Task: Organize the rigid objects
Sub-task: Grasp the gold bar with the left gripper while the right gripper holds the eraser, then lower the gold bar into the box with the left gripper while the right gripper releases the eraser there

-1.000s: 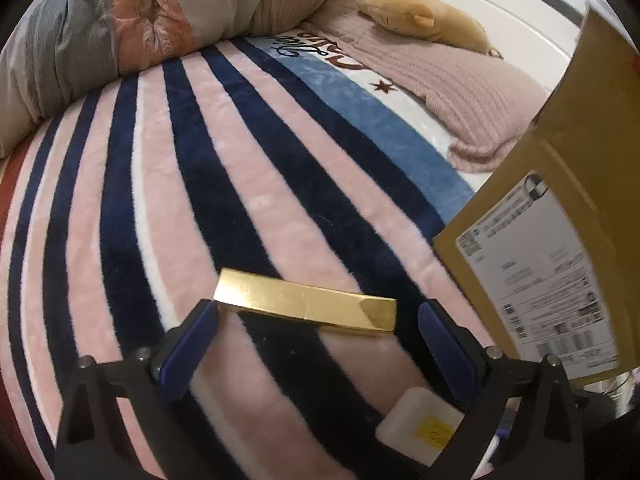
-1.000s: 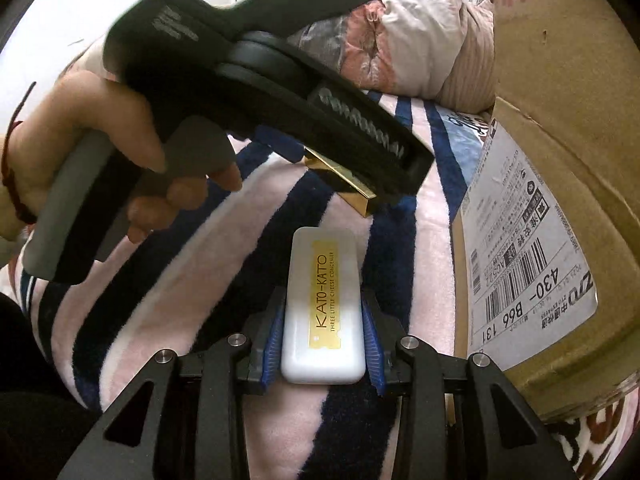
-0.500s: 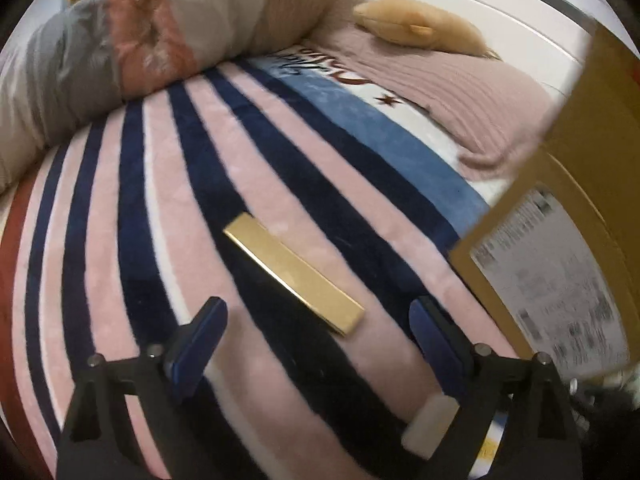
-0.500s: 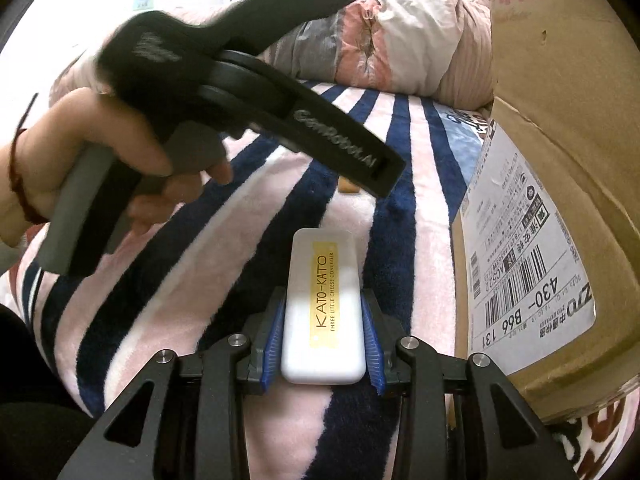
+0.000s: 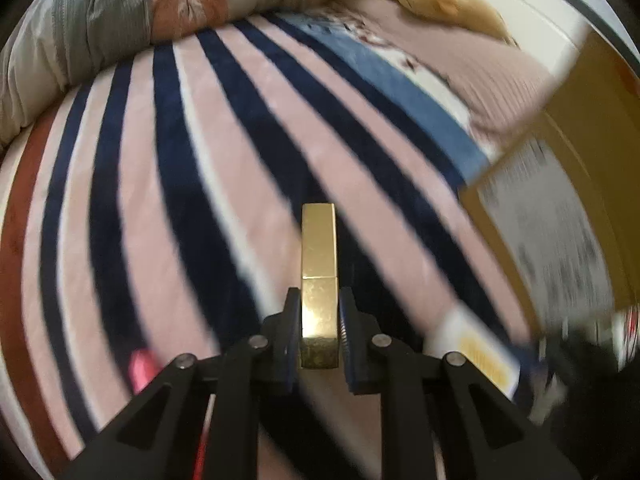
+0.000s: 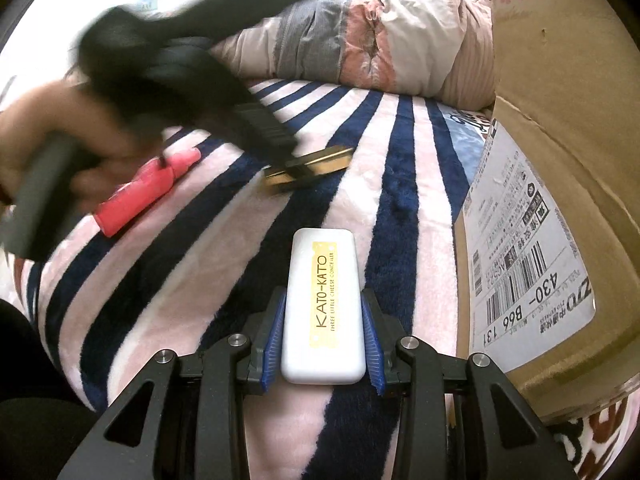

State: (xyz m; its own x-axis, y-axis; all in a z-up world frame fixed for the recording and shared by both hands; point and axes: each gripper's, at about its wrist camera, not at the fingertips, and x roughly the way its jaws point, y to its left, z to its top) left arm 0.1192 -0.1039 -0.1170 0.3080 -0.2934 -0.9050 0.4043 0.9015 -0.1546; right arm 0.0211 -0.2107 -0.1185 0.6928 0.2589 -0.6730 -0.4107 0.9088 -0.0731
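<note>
My left gripper (image 5: 319,320) is shut on a long gold box (image 5: 319,264), which points straight ahead over the striped blanket; the box also shows in the right wrist view (image 6: 316,162) under the blurred left gripper (image 6: 276,148). My right gripper (image 6: 323,332) is shut on a white KATO-KATO case (image 6: 323,304), held low over the blanket; the case shows blurred in the left wrist view (image 5: 476,344). A pink tube (image 6: 148,190) lies on the blanket at the left, and also shows in the left wrist view (image 5: 142,366).
A cardboard box with a shipping label (image 6: 560,184) stands at the right, also in the left wrist view (image 5: 568,216). A bunched quilt (image 6: 384,40) lies at the back. A tan plush toy (image 5: 436,2) rests on a pink cover.
My left gripper turned in line with the gold box and shut on it; before, it was open with the box lying crosswise. My right gripper kept hold of the white case.
</note>
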